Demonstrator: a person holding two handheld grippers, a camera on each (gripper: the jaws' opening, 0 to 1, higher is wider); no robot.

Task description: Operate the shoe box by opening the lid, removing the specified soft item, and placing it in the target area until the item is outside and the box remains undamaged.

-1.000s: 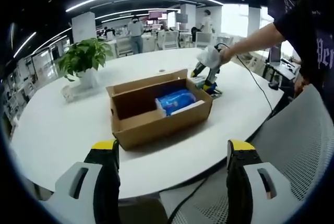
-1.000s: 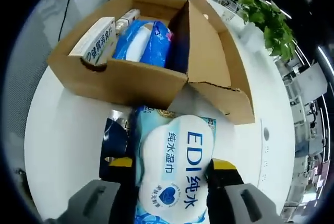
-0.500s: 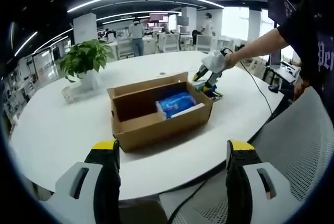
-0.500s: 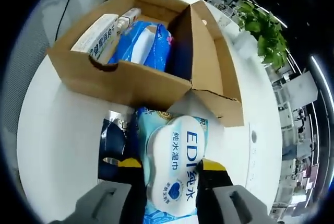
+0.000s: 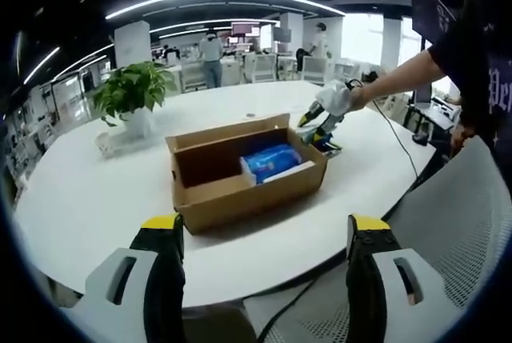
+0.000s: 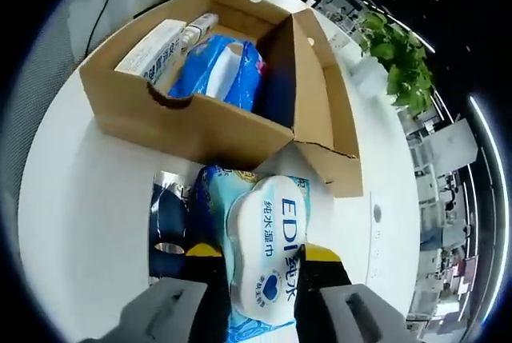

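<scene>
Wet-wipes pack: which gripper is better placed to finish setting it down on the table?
Right. The right gripper is closed on the wet-wipes pack beside the box; the left gripper is open at the table's near edge.

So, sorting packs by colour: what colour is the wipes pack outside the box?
Light blue wipes pack with white lid, clearest in right gripper view.

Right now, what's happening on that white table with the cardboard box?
A person is emptying an open shoe box with two handheld tools. The right tool is shut on a pack of wet wipes, already outside the box, just over the table beside it. A blue packet and a small white carton remain inside. The left tool is open, holding nothing, back at the table's near edge.
</scene>
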